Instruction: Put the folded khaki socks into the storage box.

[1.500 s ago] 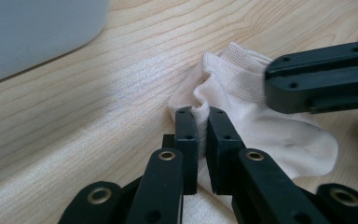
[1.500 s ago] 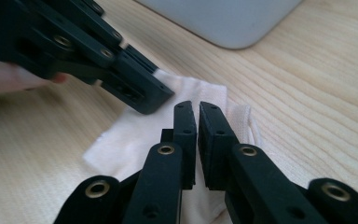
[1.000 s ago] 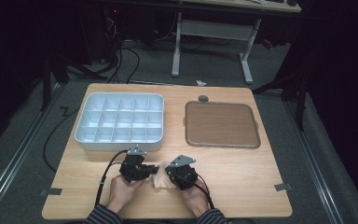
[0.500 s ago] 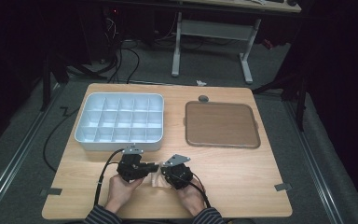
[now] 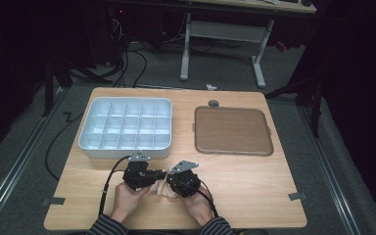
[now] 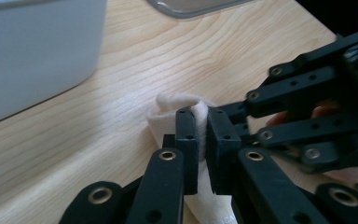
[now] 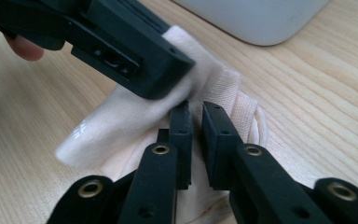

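A cream cloth [image 6: 168, 112] lies bunched on the wooden table near its front edge, between the person's two hands. My left gripper [image 6: 202, 116] is shut on an upright fold of it. My right gripper [image 7: 196, 109] faces the left one tip to tip. Its jaws have just been opening and stand a narrow gap apart, with the cloth [image 7: 130, 116] at their tips and not pinched. In the high view the left gripper [image 5: 162, 172] and right gripper [image 5: 169, 177] meet over the cloth [image 5: 162, 188].
A white tray with several compartments [image 5: 127, 152] stands just behind the hands at the left. A flat brown tray [image 5: 232, 129] lies at the back right. A small round grey piece [image 5: 214, 104] sits behind the brown tray. Cables trail off the front left.
The right gripper has edged left, closer to the left gripper. The left hand has kept still with the cloth in its grip.
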`<move>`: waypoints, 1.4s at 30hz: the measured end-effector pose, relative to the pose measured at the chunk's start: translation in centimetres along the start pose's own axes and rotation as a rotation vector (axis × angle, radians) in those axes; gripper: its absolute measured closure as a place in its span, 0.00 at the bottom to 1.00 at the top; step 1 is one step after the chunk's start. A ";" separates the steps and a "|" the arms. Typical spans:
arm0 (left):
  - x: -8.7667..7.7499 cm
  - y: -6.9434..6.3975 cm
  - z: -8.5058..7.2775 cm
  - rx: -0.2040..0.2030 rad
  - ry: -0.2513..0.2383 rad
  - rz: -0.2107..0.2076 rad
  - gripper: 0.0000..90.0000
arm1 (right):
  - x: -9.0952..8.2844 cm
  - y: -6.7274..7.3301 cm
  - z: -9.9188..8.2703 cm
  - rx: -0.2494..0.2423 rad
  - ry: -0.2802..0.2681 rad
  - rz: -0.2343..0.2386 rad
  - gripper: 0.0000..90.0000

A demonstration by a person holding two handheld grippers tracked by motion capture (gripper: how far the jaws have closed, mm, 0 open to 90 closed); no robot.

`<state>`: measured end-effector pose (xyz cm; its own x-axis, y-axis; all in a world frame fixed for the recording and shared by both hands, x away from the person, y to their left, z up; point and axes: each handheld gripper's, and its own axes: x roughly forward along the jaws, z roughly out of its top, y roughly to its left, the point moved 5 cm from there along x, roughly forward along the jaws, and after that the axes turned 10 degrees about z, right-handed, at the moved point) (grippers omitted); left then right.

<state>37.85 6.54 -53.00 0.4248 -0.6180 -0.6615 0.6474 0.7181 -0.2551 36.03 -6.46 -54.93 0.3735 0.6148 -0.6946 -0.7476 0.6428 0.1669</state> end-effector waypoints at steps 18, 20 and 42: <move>-0.1 0.2 -0.2 -0.018 0.023 0.032 0.94 | -2.9 -1.3 -0.8 0.068 -0.044 -0.098 0.73; -0.1 0.2 -0.2 -0.019 0.022 0.032 0.94 | -2.7 -1.3 -0.8 0.068 -0.035 -0.097 0.73; -0.2 -0.4 0.9 0.015 0.008 0.014 0.94 | -0.7 -1.4 -1.0 0.013 0.033 -0.066 0.85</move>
<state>38.03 6.08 -52.11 0.4292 -0.6052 -0.6705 0.6509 0.7219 -0.2349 36.27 -8.27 -55.39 0.4038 0.5556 -0.7268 -0.7145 0.6877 0.1288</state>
